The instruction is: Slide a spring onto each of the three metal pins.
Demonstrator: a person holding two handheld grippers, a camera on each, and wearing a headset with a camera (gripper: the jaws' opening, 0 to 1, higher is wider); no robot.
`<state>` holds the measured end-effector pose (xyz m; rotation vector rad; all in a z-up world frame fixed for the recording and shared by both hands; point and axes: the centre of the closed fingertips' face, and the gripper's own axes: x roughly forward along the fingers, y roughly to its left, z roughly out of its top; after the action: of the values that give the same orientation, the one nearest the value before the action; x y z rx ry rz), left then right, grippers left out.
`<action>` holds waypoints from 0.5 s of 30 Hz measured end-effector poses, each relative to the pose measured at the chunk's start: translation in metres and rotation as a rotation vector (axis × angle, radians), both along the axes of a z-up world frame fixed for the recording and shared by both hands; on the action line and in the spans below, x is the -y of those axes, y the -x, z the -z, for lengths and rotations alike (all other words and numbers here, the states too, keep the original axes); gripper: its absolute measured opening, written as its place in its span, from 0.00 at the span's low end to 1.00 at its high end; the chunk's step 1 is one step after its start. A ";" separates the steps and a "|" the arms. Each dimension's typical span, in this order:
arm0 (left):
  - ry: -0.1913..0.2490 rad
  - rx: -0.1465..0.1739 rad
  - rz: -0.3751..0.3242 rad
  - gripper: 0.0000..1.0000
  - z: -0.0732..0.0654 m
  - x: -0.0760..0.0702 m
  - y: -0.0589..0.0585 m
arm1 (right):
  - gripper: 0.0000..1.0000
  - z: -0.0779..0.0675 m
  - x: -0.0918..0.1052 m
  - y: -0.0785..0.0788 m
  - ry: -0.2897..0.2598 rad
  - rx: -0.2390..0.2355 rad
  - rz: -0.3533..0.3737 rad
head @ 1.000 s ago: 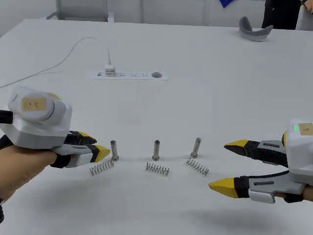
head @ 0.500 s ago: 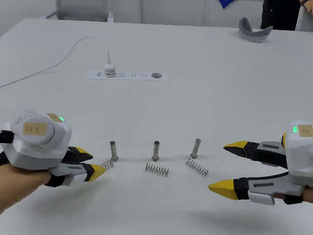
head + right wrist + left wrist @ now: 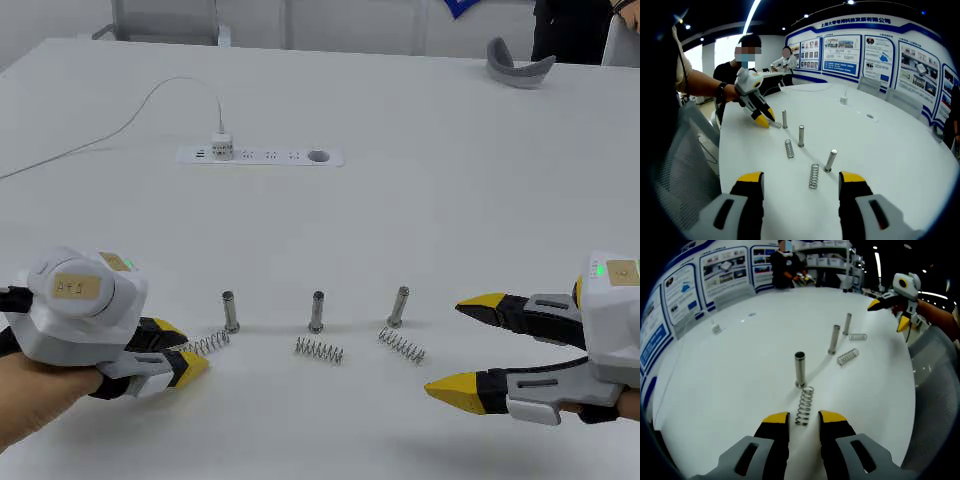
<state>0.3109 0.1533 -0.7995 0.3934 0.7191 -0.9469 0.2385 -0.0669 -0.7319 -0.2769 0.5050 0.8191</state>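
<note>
Three short metal pins stand upright in a row on the white table: left pin (image 3: 230,311), middle pin (image 3: 317,311), right pin (image 3: 399,306). A spring lies in front of each: left spring (image 3: 207,344), middle spring (image 3: 319,349), right spring (image 3: 401,344). My left gripper (image 3: 186,351) is low at the left, open by a narrow gap. In the left gripper view, the left spring's (image 3: 804,405) near end lies between the left gripper's (image 3: 804,417) tips, with the left pin (image 3: 799,369) just beyond. My right gripper (image 3: 455,347) hangs wide open right of the right spring (image 3: 813,176) and right pin (image 3: 829,160).
A white power strip (image 3: 260,156) with a plugged charger and a cable running left lies at mid-table. A grey curved object (image 3: 520,62) rests at the far right edge. Chairs stand behind the table. People stand in the background of both gripper views.
My left gripper has dropped lower and drawn back from beside the left pin, so its tips now flank the near end of the left spring. The right gripper has barely moved.
</note>
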 end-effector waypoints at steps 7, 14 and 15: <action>-0.008 0.005 0.005 0.17 0.001 -0.001 0.001 | 0.62 0.001 0.000 0.000 -0.001 -0.001 0.001; -0.020 0.017 0.005 0.12 0.000 -0.004 0.003 | 0.62 0.002 0.000 0.000 -0.001 -0.003 0.001; -0.020 0.019 0.007 0.12 -0.001 -0.004 0.002 | 0.62 0.002 0.000 0.000 -0.001 -0.002 0.001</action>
<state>0.3084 0.1576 -0.7989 0.4223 0.7108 -0.9417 0.2383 -0.0673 -0.7335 -0.2748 0.5071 0.8184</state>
